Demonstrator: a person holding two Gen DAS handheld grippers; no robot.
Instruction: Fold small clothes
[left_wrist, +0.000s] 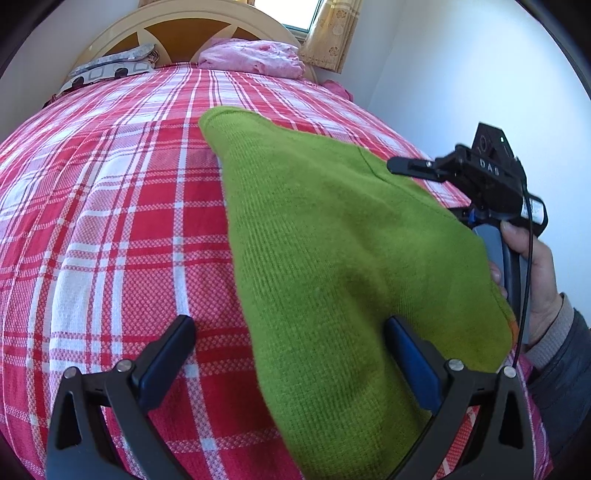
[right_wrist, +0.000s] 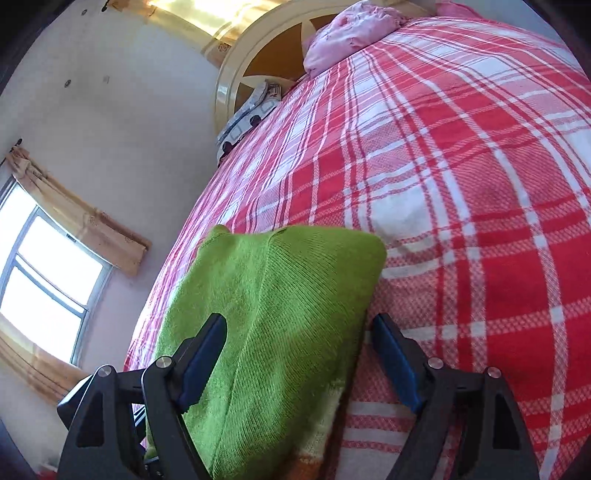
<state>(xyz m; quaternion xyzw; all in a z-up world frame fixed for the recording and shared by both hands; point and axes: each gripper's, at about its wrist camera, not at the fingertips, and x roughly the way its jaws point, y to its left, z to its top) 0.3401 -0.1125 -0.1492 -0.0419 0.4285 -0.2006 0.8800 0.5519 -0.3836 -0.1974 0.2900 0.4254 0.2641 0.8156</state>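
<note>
Lying folded on the red plaid bedspread (left_wrist: 110, 206), the green knit garment (left_wrist: 314, 258) is straddled but unpinched by the spread left gripper (left_wrist: 290, 354) and spread right gripper (right_wrist: 299, 354), apparently so the fold can settle flat.
</note>
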